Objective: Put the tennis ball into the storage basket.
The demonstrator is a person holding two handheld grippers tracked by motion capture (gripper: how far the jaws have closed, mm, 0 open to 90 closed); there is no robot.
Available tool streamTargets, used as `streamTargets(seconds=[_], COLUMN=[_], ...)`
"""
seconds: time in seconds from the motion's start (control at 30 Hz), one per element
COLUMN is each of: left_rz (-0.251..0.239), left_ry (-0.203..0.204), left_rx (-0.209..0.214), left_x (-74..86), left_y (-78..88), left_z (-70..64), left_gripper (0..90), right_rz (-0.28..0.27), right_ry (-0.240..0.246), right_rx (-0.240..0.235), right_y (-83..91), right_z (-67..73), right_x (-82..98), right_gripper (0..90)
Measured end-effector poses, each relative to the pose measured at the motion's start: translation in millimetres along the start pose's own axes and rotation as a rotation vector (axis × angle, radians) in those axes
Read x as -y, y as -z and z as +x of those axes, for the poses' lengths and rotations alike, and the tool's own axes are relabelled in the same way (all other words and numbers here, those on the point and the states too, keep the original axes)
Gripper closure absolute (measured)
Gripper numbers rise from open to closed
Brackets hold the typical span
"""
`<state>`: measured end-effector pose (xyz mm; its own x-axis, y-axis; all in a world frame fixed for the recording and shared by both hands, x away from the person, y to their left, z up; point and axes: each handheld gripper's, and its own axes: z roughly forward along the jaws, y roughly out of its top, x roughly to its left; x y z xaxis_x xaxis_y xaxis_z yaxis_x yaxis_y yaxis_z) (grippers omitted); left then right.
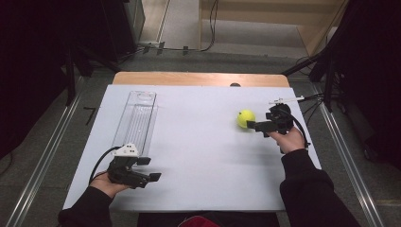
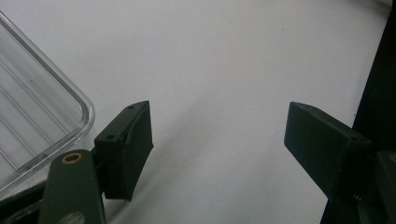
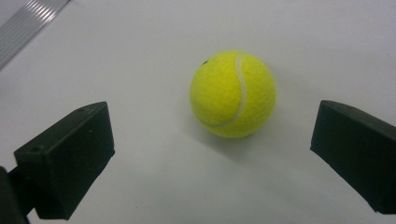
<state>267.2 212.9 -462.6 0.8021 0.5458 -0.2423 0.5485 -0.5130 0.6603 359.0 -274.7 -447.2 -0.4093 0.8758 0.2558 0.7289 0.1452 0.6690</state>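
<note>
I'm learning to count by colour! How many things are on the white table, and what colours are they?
Yellow: 1, the tennis ball
See-through: 1, the clear tray
Black: 2, the left gripper and the right gripper, each held in a hand with its jaws apart
Total: 4
</note>
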Motion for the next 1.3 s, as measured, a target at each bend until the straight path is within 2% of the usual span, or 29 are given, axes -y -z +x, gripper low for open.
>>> streamTargets(seconds=[0.37, 0.6, 0.97, 1.3], left_rz=[-0.003, -0.024, -0.021, -0.025], left_ry=[-0.004, 0.013, 0.017, 0.036], left_rx=[0.003, 0.009, -0.012, -0.014], left_x=[0.3, 0.8, 3.0, 6.6], left_y=[-0.4, 0.5, 0.4, 1.7], left_z=[-0.5, 0.0, -0.2, 0.1], left_gripper=[24.3, 24.3, 24.3, 24.3], right_rz=[-0.009, -0.01, 0.013, 0.012], right_ry=[-0.003, 0.003, 0.02, 0.01], right_rx=[0.011, 0.022, 0.042, 0.042], right_y=[-0.4, -5.4, -18.7, -35.5], right_z=[-4.5, -5.1, -5.4, -4.8], right_x=[-14.2, -23.4, -35.9, -45.7], right_gripper=[0.0, 0.0, 0.0, 0.0])
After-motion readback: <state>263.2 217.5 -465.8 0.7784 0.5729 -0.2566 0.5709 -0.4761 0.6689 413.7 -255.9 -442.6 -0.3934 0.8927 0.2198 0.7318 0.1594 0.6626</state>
